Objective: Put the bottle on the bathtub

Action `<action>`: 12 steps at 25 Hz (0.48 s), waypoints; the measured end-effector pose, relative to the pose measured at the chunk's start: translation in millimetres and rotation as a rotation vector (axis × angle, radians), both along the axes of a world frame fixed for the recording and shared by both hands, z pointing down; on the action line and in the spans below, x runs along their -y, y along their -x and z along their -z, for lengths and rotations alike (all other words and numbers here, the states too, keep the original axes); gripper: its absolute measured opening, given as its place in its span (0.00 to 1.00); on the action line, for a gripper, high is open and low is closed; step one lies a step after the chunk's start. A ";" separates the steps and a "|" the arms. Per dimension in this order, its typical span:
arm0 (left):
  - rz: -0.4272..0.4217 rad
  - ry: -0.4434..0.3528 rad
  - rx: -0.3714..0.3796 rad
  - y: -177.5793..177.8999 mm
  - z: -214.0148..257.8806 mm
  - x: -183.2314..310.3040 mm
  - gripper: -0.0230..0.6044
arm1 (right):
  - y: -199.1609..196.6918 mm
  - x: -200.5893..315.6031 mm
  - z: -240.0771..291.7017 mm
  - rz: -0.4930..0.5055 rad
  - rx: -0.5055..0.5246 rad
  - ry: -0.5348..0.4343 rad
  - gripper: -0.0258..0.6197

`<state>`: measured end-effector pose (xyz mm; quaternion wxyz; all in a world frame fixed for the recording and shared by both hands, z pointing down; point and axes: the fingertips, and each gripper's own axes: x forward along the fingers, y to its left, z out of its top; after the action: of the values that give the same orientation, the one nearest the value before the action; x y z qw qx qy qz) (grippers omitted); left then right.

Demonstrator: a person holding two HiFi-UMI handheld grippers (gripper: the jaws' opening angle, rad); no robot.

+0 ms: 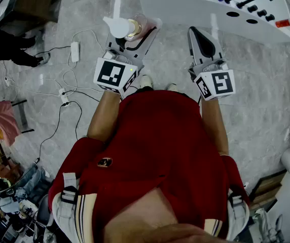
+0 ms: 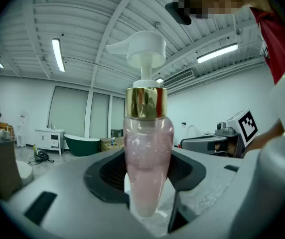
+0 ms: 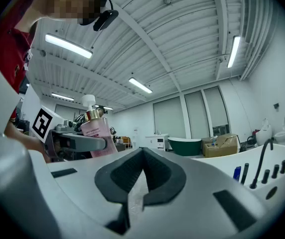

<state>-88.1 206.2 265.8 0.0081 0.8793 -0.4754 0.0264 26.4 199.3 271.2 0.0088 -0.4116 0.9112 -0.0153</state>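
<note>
The left claw (image 2: 147,185) pinches a translucent pink bottle with a gold collar and white pump (image 2: 147,143), clear of the white bathtub (image 1: 195,6). The right claw (image 3: 141,178) is pressed together, empty, nearer the tub.

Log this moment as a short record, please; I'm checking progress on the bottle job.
bottle: pink, gold collar, white pump, upright
left gripper: shut on the bottle's lower body
right gripper: jaws together, nothing between them
bathtub: white, ahead and to the right of both grippers
faucet: black, on the bathtub's rim
progress: bottle held above the floor, not yet on the bathtub
</note>
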 end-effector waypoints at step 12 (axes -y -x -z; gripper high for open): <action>-0.043 -0.012 -0.002 59.0 -7.6 24.8 0.39 | 55.4 23.3 -6.3 -0.070 -0.026 0.013 0.04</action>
<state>-147.1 181.3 273.4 0.0030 0.8894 -0.4566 0.0228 -29.0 175.9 277.5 -0.0054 -0.4436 0.8961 -0.0157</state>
